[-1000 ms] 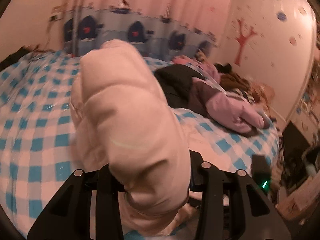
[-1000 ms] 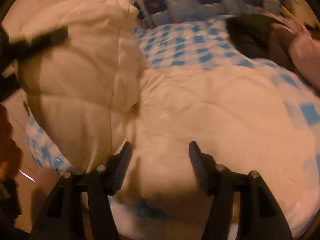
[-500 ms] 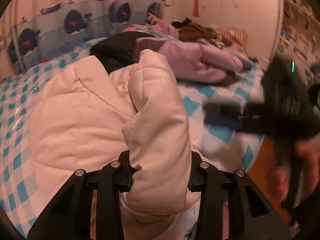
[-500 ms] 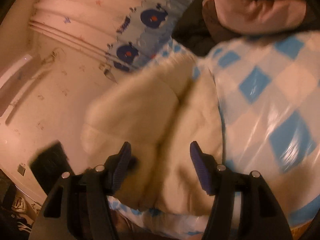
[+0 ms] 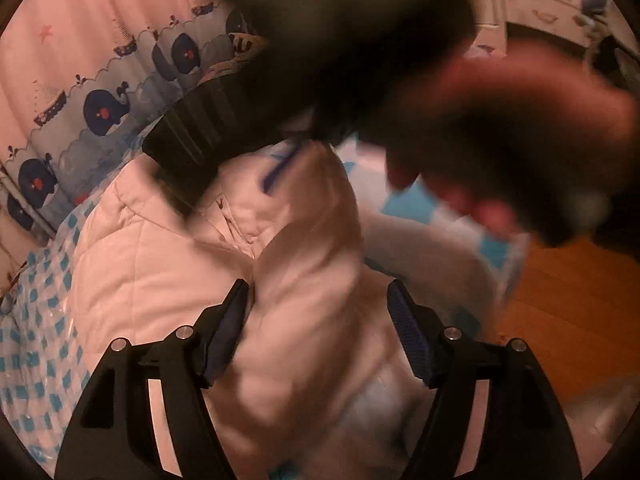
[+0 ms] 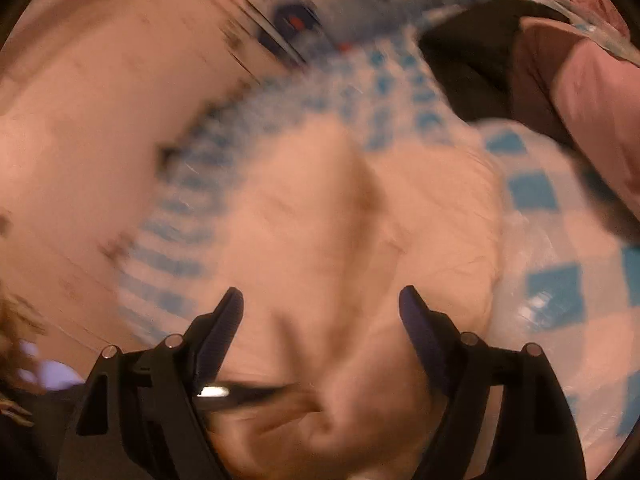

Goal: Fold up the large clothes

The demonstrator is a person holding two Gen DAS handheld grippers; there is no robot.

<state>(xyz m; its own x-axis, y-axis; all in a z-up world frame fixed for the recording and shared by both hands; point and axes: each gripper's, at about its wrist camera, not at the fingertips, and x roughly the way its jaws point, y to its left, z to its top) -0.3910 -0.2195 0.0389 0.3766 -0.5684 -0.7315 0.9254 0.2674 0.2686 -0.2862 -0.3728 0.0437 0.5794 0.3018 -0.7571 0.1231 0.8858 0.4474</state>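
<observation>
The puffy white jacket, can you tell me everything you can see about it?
The jacket is cream-white, quilted and puffy, with stitched seams and a zipper near its middle. It lies bunched on the blue-and-white checked bed cover. A thick fold of it, perhaps a sleeve, sits between the fingers of the left gripper, which look closed against it. The right gripper is open just above another part of it. Both views are blurred.

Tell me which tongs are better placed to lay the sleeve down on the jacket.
Left. The left tongs have the sleeve between their fingers, above the cream jacket. The right tongs are open, holding nothing.
</observation>
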